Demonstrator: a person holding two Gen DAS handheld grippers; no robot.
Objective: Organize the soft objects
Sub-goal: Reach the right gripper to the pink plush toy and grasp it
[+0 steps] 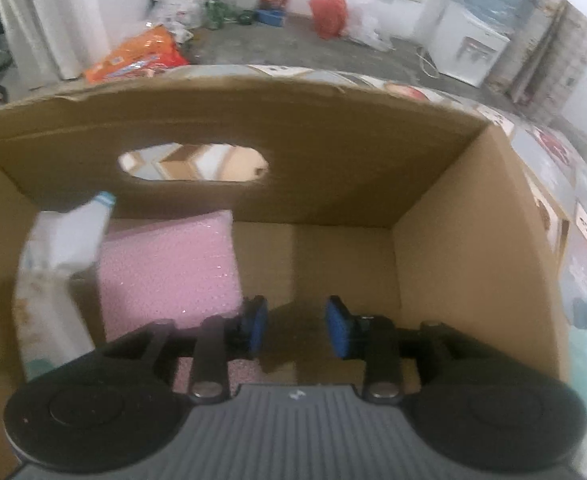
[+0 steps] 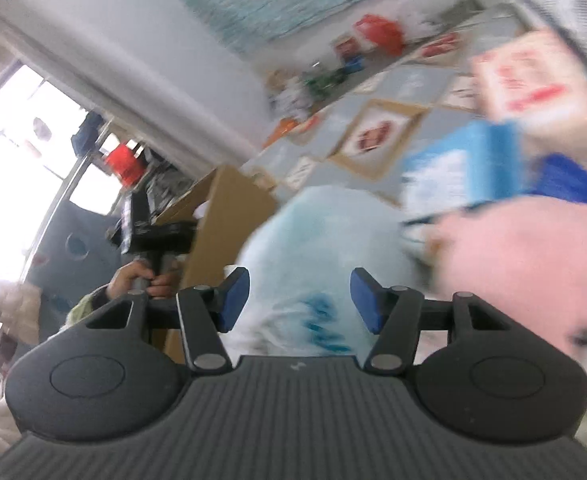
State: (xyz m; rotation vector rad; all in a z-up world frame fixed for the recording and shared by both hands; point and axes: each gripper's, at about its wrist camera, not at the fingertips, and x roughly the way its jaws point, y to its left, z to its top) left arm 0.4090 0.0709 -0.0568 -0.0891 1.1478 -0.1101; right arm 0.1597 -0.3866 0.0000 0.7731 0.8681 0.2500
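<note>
Cardboard box [image 1: 453, 208] around pink sponge [image 1: 165, 268]

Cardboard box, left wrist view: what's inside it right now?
Inside the cardboard box: a pink sponge-like pad and a white packet leaning at its left. The open left gripper hides the near floor.

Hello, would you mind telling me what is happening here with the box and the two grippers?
A person is sorting soft items into a cardboard box. The left gripper hangs open and empty inside it, beside a pink sponge and a white packet. The right gripper, jaws open, points at a pale blue-white bag outside the box; blur hides any contact.
</note>
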